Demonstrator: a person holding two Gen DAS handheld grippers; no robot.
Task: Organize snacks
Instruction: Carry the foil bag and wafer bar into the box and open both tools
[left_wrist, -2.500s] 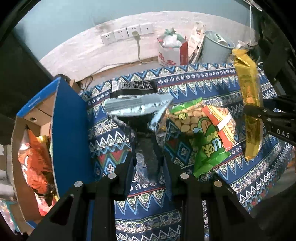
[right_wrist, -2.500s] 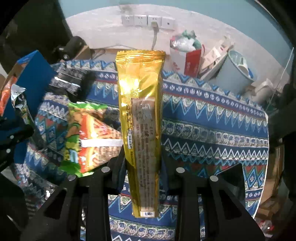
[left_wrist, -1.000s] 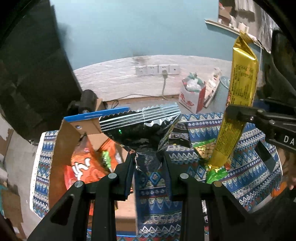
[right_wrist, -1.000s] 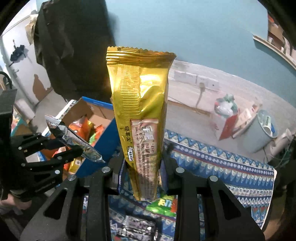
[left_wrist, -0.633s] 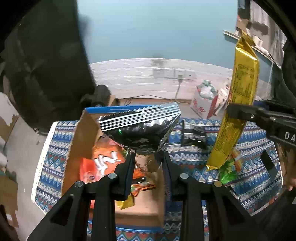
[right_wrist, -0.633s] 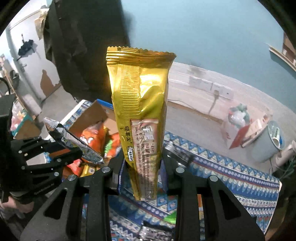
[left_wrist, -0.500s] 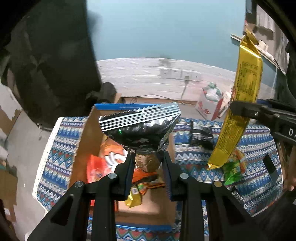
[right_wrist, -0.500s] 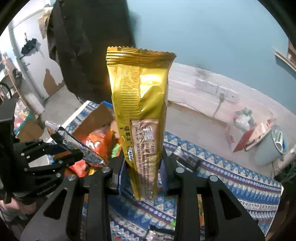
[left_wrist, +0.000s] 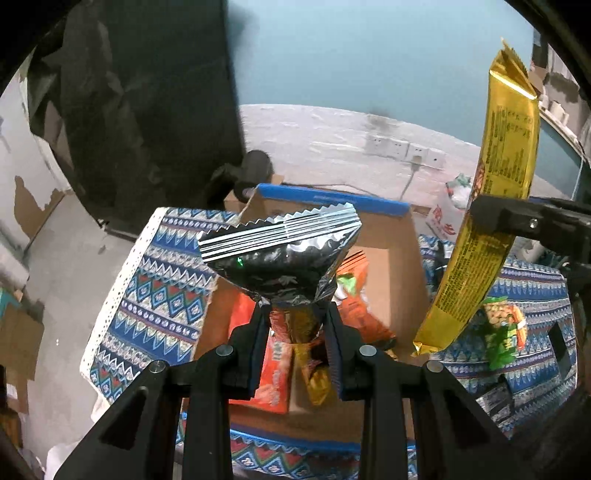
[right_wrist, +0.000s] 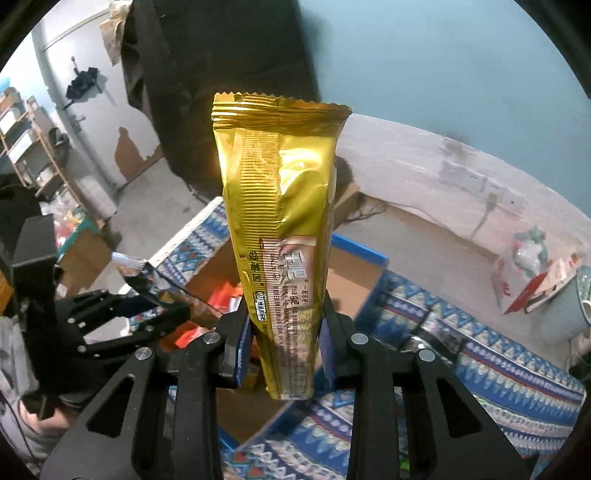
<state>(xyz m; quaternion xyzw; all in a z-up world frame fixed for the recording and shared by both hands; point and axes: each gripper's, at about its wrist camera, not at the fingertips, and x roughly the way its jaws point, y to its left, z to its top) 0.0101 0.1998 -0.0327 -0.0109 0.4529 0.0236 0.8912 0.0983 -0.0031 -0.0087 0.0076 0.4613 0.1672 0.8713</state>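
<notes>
My left gripper (left_wrist: 295, 332) is shut on a silver and black foil snack bag (left_wrist: 280, 254) and holds it above an open cardboard box (left_wrist: 391, 251) with a blue rim. Orange snack packs (left_wrist: 273, 376) lie inside the box. My right gripper (right_wrist: 286, 334) is shut on a long gold snack packet (right_wrist: 280, 221), held upright over the box's right side; the packet also shows in the left wrist view (left_wrist: 484, 206). The left gripper with its silver bag shows in the right wrist view (right_wrist: 140, 314), to the left.
The box stands on a table with a blue patterned cloth (left_wrist: 155, 280). A green peanut bag (left_wrist: 502, 325) and a dark packet (left_wrist: 495, 402) lie on the cloth right of the box. A red-and-white bag (right_wrist: 532, 273) and a grey bin (right_wrist: 580, 306) stand by the wall.
Both grippers have carried their packets left, from above the cloth to above the open box. The box now lies straight under the left gripper.
</notes>
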